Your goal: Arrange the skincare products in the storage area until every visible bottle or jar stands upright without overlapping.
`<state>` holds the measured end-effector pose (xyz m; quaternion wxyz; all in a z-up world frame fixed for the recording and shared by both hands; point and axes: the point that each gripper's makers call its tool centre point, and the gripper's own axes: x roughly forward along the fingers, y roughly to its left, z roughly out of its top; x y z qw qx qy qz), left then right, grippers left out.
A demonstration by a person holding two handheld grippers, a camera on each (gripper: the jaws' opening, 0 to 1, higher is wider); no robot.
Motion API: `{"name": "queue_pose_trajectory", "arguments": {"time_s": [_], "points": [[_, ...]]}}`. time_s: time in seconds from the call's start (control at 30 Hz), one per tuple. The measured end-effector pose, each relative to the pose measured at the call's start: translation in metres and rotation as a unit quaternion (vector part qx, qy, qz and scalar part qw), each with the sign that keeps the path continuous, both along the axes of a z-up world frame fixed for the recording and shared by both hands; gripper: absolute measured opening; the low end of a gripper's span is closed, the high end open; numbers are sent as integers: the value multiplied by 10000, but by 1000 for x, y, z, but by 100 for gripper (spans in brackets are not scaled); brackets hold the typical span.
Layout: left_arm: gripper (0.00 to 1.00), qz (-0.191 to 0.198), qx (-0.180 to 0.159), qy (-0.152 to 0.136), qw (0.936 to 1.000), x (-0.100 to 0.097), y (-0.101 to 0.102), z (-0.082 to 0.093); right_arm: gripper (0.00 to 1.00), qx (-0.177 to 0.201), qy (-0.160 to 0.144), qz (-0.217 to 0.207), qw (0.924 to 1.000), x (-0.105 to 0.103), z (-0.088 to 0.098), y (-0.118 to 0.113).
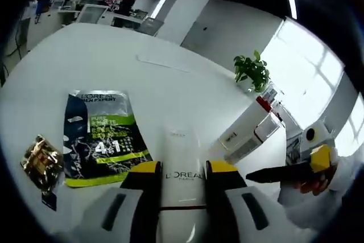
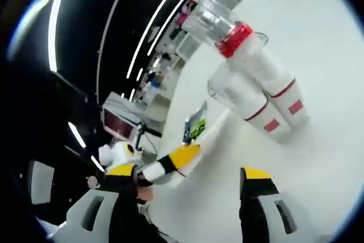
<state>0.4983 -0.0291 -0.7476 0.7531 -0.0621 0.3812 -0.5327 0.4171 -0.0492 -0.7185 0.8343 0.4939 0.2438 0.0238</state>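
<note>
Both tongs: left point(image 1: 181, 176) clamps tube point(image 1: 181, 166), right point(image 2: 219, 176) gapes.

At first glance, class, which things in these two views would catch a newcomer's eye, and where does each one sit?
In the left gripper view, the white L'Oreal tube stands out, lying on the white table between the left gripper jaws, with a dark and green L'Oreal sachet and a gold wrapper to its left. In the right gripper view, two white bottles with red bands sit side by side ahead of the open right gripper.

"L'OREAL" on tube point(image 1: 181, 186); seemingly also sachet point(image 1: 102, 138).
</note>
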Motion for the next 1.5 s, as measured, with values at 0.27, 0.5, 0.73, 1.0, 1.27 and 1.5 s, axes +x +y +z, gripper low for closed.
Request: {"name": "queue_pose_trajectory", "arguments": {"time_s": [0.27, 0.5, 0.73, 1.0, 1.27, 1.5], "points": [[26, -360, -44, 272, 9990, -32, 7, 0, 69, 344, 264, -291, 9986, 8, -16, 1], [26, -640, -74, 477, 9968, -43, 14, -4, 71, 327, 348, -382, 9981, 13, -25, -1], [26, -908, -236, 763, 9927, -61, 15, -5, 55, 364, 531, -559, 9964, 11, -38, -10], [27, -1184, -306, 690, 9901, -89, 14, -1, 33, 496, 698, -789, 9932, 9, -50, -21], [27, -1252, -363, 626, 9895, -94, 17, -2, 16, 662, 816, -809, 9912, 5, -59, -20], [27, -1339, -345, 509, 9891, -101, 20, -3, 7, 901, 864, -817, 9888, 2, -60, -20]]}}
